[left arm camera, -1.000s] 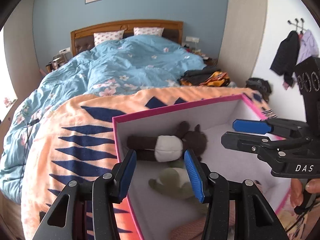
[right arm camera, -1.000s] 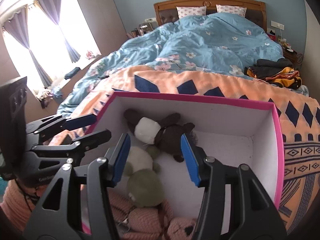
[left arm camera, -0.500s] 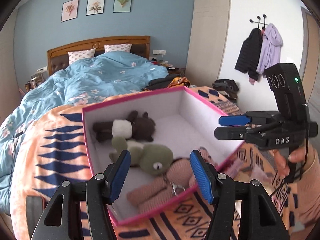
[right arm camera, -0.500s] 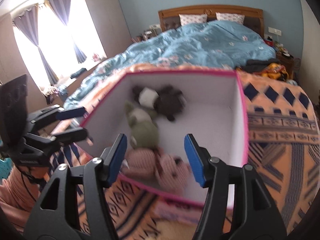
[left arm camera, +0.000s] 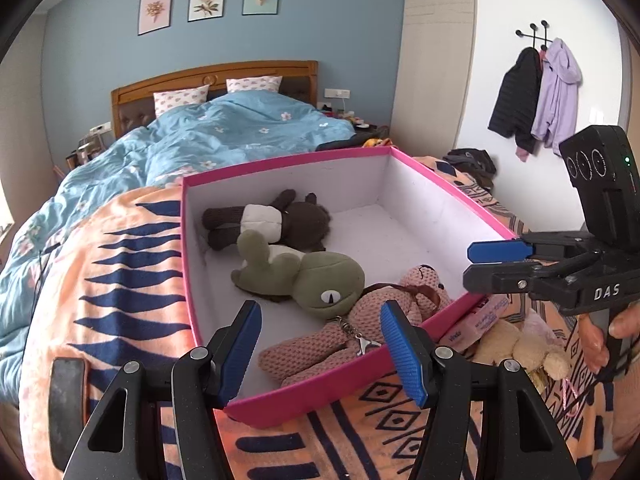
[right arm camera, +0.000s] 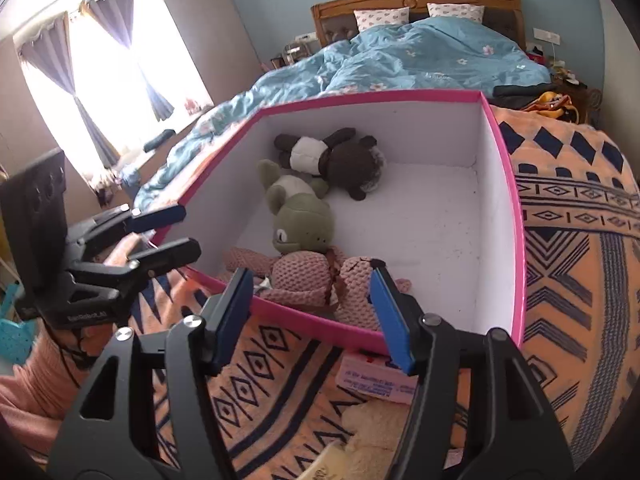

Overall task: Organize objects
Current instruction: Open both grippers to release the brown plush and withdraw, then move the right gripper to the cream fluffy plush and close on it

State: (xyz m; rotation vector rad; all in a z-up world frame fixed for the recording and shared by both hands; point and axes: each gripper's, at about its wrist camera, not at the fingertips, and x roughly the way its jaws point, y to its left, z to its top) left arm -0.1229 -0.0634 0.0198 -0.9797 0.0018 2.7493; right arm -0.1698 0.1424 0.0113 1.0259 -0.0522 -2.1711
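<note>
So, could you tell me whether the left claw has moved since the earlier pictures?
Yes. The left claw has pulled back from inside the pink box to just outside its near wall.

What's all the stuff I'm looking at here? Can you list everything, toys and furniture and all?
box: one, pink outside, white inside, on the orange blanket
brown plush: one, dark brown with white middle, far end of the box
green plush: one, olive, middle of the box
pink knitted plush: one, near end of the box
cream plush: one, on the blanket outside the box
pink packet: one, beside the box's near wall
orange blanket: one, navy pattern
blue duvet: one, flowered
pillows: two
wall pictures: three
hanging jackets: black, lilac
left gripper: open, empty
right gripper: open, empty
</note>
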